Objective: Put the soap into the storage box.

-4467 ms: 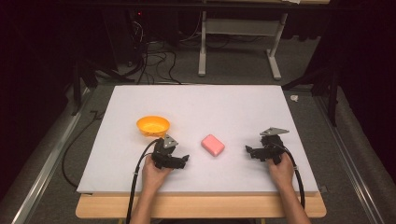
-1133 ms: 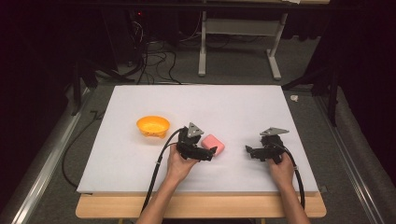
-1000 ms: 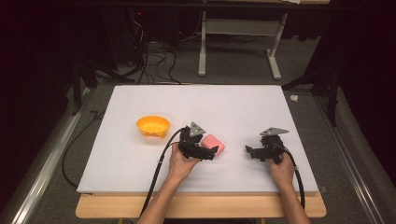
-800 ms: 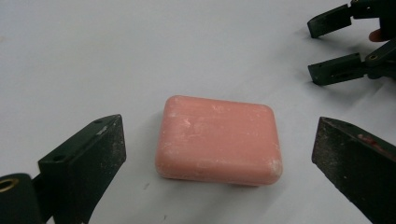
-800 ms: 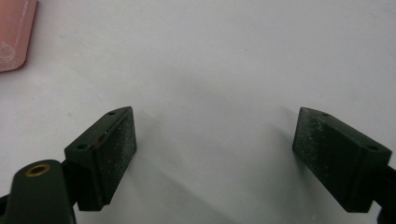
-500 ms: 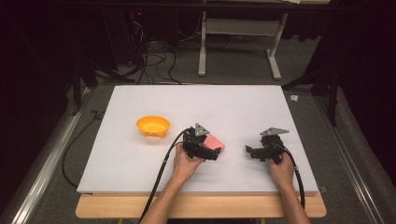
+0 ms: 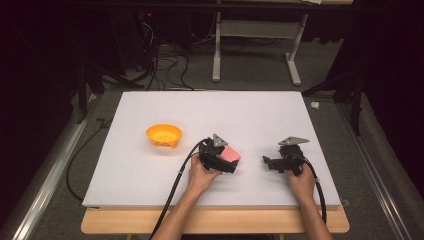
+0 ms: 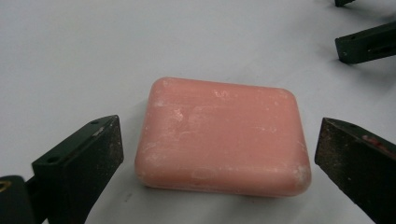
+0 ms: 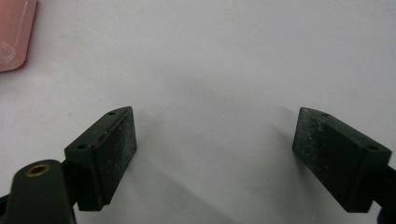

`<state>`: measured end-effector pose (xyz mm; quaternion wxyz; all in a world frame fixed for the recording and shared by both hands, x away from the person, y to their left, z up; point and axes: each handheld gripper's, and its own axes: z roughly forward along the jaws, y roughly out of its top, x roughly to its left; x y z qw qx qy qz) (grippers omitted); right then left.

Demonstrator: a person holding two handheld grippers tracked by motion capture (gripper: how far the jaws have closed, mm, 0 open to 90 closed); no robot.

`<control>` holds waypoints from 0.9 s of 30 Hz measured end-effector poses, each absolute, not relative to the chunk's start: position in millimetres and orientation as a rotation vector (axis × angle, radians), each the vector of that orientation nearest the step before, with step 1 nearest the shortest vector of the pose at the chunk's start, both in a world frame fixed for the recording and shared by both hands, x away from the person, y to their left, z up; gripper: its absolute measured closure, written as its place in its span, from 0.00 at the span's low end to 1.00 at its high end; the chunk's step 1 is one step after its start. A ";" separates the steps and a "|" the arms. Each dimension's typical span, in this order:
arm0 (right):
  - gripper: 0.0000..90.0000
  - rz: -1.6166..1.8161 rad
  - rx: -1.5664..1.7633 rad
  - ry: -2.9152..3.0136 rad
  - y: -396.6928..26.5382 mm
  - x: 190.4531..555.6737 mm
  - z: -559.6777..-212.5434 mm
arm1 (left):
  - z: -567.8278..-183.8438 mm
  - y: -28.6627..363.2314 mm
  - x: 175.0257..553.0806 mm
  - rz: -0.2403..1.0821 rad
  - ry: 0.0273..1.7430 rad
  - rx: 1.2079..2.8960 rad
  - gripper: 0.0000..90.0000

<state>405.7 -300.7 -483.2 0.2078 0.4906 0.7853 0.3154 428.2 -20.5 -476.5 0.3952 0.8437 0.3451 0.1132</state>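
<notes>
A pink bar of soap [image 8: 222, 135] lies flat on the white table [image 7: 260, 112]. My left gripper [image 8: 219, 163] is open, one jaw on each side of the soap, with a gap to it on both sides. From above, the soap [image 7: 231, 154] peeks out beside the left gripper [image 7: 225, 161]. My right gripper [image 9: 215, 149] is open over bare table, nothing between its jaws; it rests near the table's front right [image 7: 270, 164]. A corner of the soap [image 9: 14, 35] shows at the top left of the right gripper view.
An orange bowl [image 7: 163, 135] stands left of the soap. The right gripper's jaw tips [image 8: 364, 42] appear at the top right of the left gripper view. Desk legs and cables lie on the floor beyond the table's far edge.
My left gripper has moved right from beside the bowl to the soap and now straddles it. The right gripper has stayed put.
</notes>
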 end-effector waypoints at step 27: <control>0.16 0.878 1.366 2.186 -300.7 405.7 -483.2 | -484.3 -28.9 427.3 0.339 0.837 2.188 0.15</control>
